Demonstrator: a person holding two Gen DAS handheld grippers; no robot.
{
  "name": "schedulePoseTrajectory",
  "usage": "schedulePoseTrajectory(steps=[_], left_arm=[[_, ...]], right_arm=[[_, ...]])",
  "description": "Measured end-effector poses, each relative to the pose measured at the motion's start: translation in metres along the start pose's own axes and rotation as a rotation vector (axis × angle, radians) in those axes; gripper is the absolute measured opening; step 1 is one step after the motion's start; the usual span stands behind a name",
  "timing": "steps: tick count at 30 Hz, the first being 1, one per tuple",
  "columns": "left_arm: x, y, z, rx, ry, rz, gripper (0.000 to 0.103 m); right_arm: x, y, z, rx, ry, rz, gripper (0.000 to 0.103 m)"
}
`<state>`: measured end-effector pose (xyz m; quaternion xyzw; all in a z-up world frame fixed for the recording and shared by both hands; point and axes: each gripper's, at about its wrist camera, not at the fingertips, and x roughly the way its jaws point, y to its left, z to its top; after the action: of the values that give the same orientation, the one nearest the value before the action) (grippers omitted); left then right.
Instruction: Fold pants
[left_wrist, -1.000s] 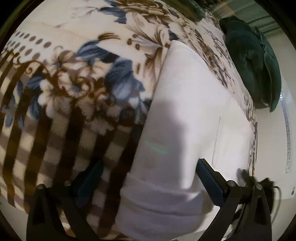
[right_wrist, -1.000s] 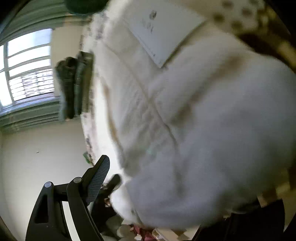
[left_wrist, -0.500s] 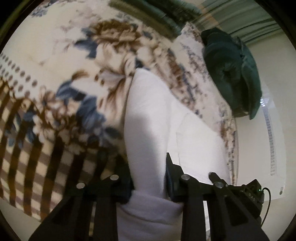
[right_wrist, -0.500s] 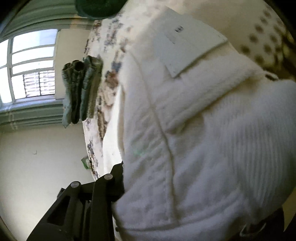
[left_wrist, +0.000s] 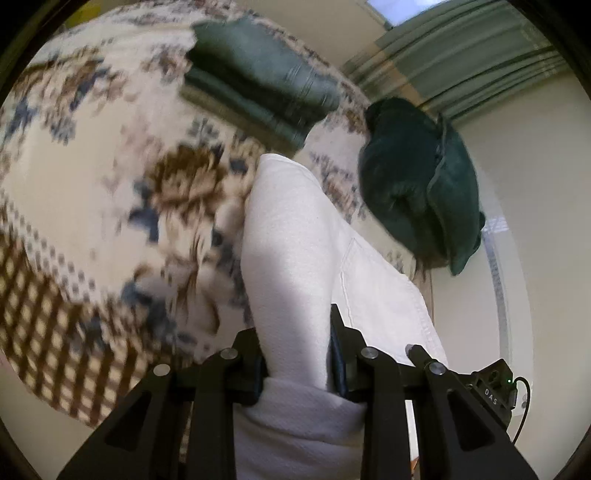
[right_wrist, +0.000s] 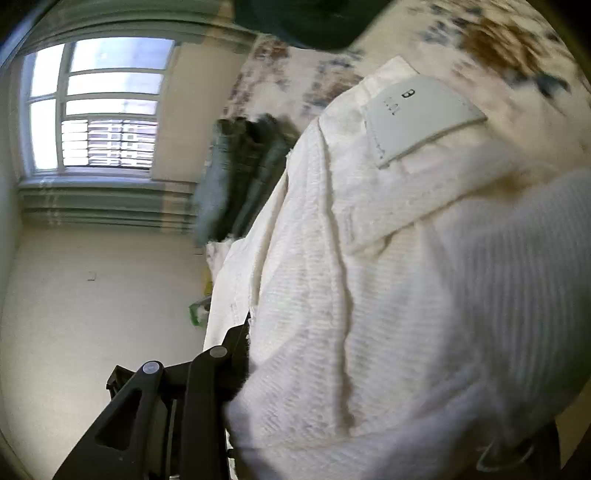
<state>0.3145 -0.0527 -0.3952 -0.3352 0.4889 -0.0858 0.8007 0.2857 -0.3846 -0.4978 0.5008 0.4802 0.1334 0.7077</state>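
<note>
The white pants (left_wrist: 295, 258) lie as a long folded bundle on a floral bedspread (left_wrist: 92, 184). My left gripper (left_wrist: 297, 354) is shut on the near end of the pants, with cloth bunched between the two fingers. In the right wrist view the white pants (right_wrist: 369, 277) fill most of the frame, with a grey waistband patch (right_wrist: 421, 118) at the top. My right gripper shows only its left finger (right_wrist: 236, 343), pressed against the cloth edge; the other finger is hidden by the fabric.
A folded dark green garment stack (left_wrist: 258, 88) lies on the bed beyond the pants. A dark green pillow (left_wrist: 421, 195) sits at the bed's right. A window (right_wrist: 99, 107) and a bare wall stand beyond the bed's edge.
Both grippers closed on the pants from open a second ago. They have since lifted and tilted, so the room beyond the bed shows more.
</note>
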Motion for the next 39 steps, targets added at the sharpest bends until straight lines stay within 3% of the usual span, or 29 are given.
schedulePoseTrajectory(steps=[6, 11, 15, 21, 26, 29, 34, 39], left_arm=[[-0.018, -0.014, 0.095, 0.031, -0.053, -0.032, 0.025], [-0.013, -0.005, 0.203, 0.049, -0.087, -0.057, 0.025], [0.008, 0.013, 0.297, 0.062, -0.11, -0.064, 0.025], [0.058, 0.052, 0.404, 0.071, -0.126, -0.048, 0.025], [0.11, 0.095, 0.451, 0.069, -0.099, 0.006, 0.025], [0.141, 0.119, 0.458, 0.075, -0.051, 0.058, 0.026], [0.153, 0.133, 0.456, 0.076, -0.023, 0.083, 0.028], [0.145, 0.125, 0.448, 0.089, -0.006, 0.115, 0.032]], right_arm=[[0.031, 0.092, 0.043, -0.066, -0.032, 0.037, 0.035], [0.094, 0.163, 0.09, -0.088, -0.065, 0.064, 0.035], [0.168, 0.214, 0.138, -0.088, -0.091, 0.09, 0.035], [0.295, 0.258, 0.215, -0.114, -0.098, 0.095, 0.035], [0.403, 0.255, 0.266, -0.129, -0.068, 0.062, 0.035], [0.452, 0.237, 0.279, -0.137, -0.034, 0.005, 0.035], [0.483, 0.211, 0.285, -0.116, 0.021, -0.056, 0.042], [0.49, 0.213, 0.291, -0.06, 0.079, -0.095, 0.055]])
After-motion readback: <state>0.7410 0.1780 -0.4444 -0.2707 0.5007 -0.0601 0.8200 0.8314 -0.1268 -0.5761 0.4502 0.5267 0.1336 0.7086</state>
